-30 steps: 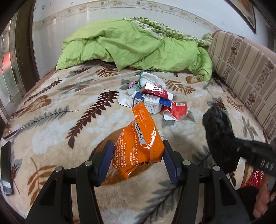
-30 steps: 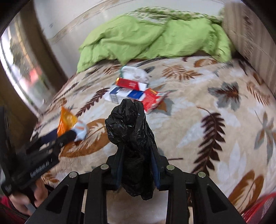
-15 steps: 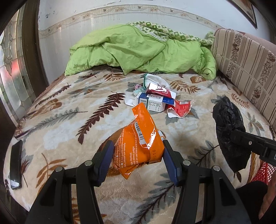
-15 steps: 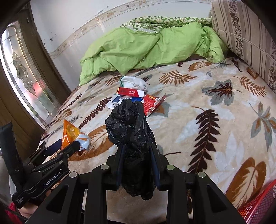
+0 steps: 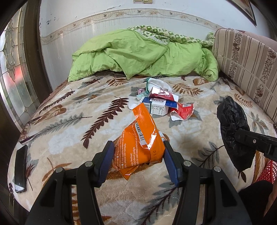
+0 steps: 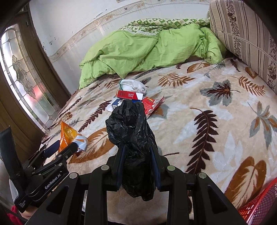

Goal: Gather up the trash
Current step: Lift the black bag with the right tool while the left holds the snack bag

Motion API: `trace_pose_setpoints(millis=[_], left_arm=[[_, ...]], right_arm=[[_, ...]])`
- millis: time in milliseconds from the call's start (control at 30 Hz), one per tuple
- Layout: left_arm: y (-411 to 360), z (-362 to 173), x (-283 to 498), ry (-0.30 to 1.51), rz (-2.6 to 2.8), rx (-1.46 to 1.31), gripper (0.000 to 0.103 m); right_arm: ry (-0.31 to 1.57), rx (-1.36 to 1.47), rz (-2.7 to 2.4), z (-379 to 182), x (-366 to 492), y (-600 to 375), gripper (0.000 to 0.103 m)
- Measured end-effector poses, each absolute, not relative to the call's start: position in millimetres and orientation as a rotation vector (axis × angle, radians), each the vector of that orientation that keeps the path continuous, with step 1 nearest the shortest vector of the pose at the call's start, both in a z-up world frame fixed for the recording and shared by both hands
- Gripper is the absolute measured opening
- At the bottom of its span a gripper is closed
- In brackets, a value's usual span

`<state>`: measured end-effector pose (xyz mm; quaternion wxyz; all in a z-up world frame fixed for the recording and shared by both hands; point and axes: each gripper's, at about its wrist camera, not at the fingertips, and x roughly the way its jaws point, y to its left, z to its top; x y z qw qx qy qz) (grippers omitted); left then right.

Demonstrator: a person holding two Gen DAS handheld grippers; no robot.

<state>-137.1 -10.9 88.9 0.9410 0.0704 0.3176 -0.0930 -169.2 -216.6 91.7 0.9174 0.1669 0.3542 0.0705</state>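
Above the leafy blanket (image 5: pixel 60 131), the left gripper (image 5: pixel 138 154) squeezes an orange wrapper (image 5: pixel 140 145); the right gripper (image 6: pixel 137 166) squeezes a black bag (image 6: pixel 131 128).

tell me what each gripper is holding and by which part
The left gripper clamps the crumpled orange foil snack wrapper across its lower half. The right gripper pinches the bunched black plastic bag around its middle.

This was a bedroom in a home. A bed (image 5: pixel 60 121) filled the view, spread with a plush leaf-patterned blanket (image 6: pixel 216 121), a rumpled green quilt (image 5: pixel 147 57) heaped at its far end and a striped, flowered cushion (image 5: pixel 245 62) along one side. A leaded-glass door (image 6: pixel 22 76) (floral pattern) and a papered wall border (image 5: pixel 121 14) closed it in.
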Motion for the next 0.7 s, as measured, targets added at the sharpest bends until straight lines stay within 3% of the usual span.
trace_pose_setpoints(millis=[700], left_arm=[[-11.2,87.4,-135.5,0.653,-0.191,0.145,0.056]], right_arm=[[0.730,0.346,0.151,90.4,-168.6,-217.9,0.030]])
